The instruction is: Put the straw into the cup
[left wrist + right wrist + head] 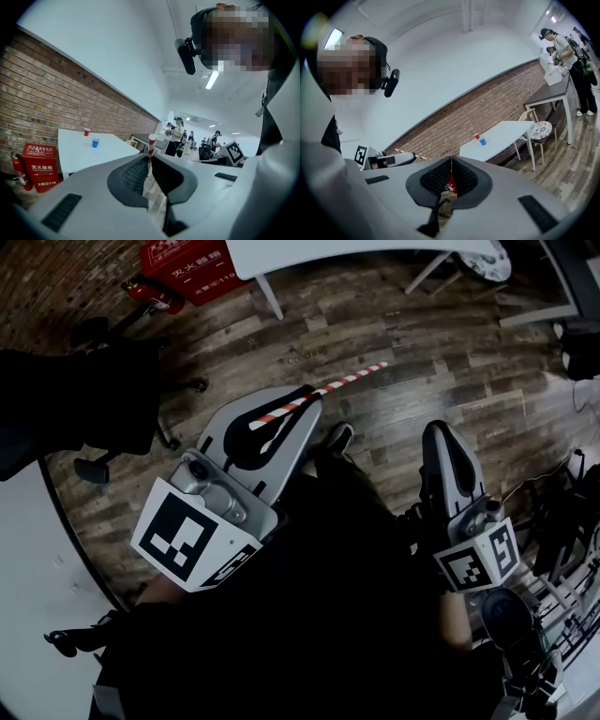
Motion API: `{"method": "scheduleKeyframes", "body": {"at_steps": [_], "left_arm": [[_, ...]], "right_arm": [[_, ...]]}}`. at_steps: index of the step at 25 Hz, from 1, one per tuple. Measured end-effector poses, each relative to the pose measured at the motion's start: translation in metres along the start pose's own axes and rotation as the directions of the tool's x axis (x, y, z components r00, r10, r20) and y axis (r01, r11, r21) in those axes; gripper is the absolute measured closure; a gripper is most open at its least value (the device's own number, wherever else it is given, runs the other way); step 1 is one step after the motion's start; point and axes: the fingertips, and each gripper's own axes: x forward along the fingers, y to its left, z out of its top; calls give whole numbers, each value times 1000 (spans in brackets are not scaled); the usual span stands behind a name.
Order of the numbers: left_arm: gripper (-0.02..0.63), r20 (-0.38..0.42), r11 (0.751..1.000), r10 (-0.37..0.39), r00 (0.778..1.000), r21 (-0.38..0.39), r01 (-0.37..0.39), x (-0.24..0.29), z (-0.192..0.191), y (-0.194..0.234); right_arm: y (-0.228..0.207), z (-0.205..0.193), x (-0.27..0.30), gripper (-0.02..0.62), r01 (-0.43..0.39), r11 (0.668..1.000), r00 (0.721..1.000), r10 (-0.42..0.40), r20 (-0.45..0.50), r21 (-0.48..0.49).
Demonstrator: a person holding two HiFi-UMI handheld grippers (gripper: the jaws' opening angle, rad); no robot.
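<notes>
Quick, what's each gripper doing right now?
Left gripper: shut on the straw.
Right gripper: shut, holding nothing.

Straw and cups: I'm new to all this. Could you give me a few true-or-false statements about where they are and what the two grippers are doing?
1. The left gripper is shut on the red-and-white straw. True.
2. The straw is already in a cup. False: it sticks out of the left gripper, away from both cups.
3. A red cup and a blue cup stand on the white table. True.
4. The right gripper is carrying a cup. False: its jaws are together with nothing between them.
</notes>
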Motion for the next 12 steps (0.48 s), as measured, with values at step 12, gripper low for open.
{"method": "scheduleKeyframes", "body": {"at_steps": [12], "left_arm": [[567, 14, 998, 53, 999, 28, -53, 59, 21, -21]], "right_arm": [[-55, 44, 2, 568, -45, 998, 999, 45, 8, 33]]}}
